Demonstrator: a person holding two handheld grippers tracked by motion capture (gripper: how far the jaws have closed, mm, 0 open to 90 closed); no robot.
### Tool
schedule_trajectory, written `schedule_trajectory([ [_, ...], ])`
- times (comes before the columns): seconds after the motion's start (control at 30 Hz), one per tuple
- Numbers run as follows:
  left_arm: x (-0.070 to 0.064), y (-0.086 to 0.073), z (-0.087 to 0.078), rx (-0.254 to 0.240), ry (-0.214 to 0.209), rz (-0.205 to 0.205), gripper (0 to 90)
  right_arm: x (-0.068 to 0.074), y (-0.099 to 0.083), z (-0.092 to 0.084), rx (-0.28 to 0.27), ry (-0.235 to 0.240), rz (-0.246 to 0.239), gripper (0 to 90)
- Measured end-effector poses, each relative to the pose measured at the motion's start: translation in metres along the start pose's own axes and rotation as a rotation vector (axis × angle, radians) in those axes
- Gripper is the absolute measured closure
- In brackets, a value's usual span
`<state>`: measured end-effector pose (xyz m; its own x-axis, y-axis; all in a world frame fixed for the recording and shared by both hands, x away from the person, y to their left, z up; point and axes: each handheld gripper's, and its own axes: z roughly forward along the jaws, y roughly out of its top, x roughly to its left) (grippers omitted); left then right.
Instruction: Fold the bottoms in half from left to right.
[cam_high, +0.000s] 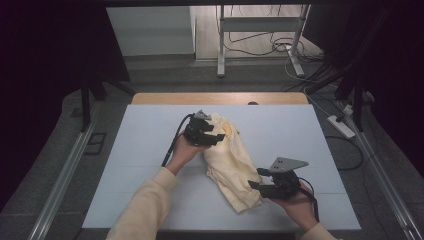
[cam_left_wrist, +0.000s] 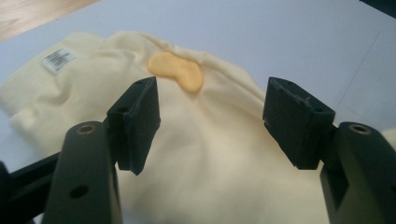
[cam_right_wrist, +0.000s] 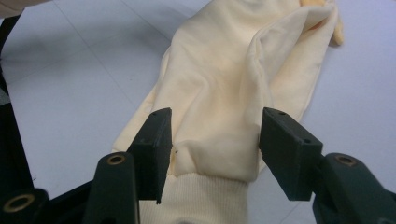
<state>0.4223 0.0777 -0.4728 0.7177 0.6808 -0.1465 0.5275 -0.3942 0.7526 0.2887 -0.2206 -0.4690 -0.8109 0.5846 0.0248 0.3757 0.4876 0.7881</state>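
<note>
A pale blue desk (cam_high: 150, 150) carries a cream-yellow garment (cam_high: 232, 160), and every place below is given relative to that garment. It lies crumpled in a long diagonal bundle near the middle of the desk, running from its far end on the left to its near end on the right. A ribbed cuff (cam_right_wrist: 201, 200) closes the near end. At the far end sit an orange patch (cam_left_wrist: 180, 72) and, beside it, a small white label (cam_left_wrist: 58, 59).

The left tongs (cam_high: 212, 136), held in a person's left hand (cam_high: 182, 150), hover over the garment's far end. Seen from the left gripper view, the jaws stand apart, with cloth showing below the gap and neither pad pressing it.

The right tongs (cam_high: 257, 179), in the right hand (cam_high: 295, 200), sit at the garment's near end. In the right gripper view the jaws stand apart on either side of the cloth just above the cuff, and they do not clamp it.
</note>
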Motion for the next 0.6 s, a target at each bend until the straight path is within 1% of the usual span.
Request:
schedule_trajectory([
  [0.03, 0.001, -0.002, -0.003, 0.000, 0.004, 0.006, 35.5, -0.001, 0.001, 0.000, 0.001, -0.002, 0.000, 44.4],
  [0.1, 0.001, -0.007, -0.007, -0.006, 0.000, -0.005, 35.3, -0.002, 0.004, 0.001, -0.001, -0.004, 0.000, 44.5],
  [0.2, 0.002, -0.012, -0.014, -0.004, 0.003, -0.005, 35.0, -0.004, 0.011, 0.002, -0.005, -0.008, -0.010, 44.4],
  [0.27, 0.001, -0.015, -0.019, -0.002, 0.010, 0.001, 34.6, -0.005, 0.015, 0.003, -0.011, -0.011, -0.013, 44.4],
  [0.33, 0.000, -0.018, -0.024, -0.011, 0.009, 0.002, 34.6, -0.007, 0.019, 0.004, -0.010, -0.018, -0.018, 44.3],
  [0.47, -0.001, -0.025, -0.033, -0.015, 0.010, 0.004, 34.5, -0.011, 0.028, 0.006, -0.012, -0.003, -0.013, 44.3],
  [0.5, -0.001, -0.026, -0.035, -0.016, 0.015, 0.004, 34.5, -0.011, 0.031, 0.008, -0.004, 0.003, -0.018, 44.3],
  [0.6, 0.000, -0.031, -0.039, -0.020, 0.012, -0.004, 34.4, -0.008, 0.037, 0.016, 0.019, 0.013, -0.036, 44.3],
])
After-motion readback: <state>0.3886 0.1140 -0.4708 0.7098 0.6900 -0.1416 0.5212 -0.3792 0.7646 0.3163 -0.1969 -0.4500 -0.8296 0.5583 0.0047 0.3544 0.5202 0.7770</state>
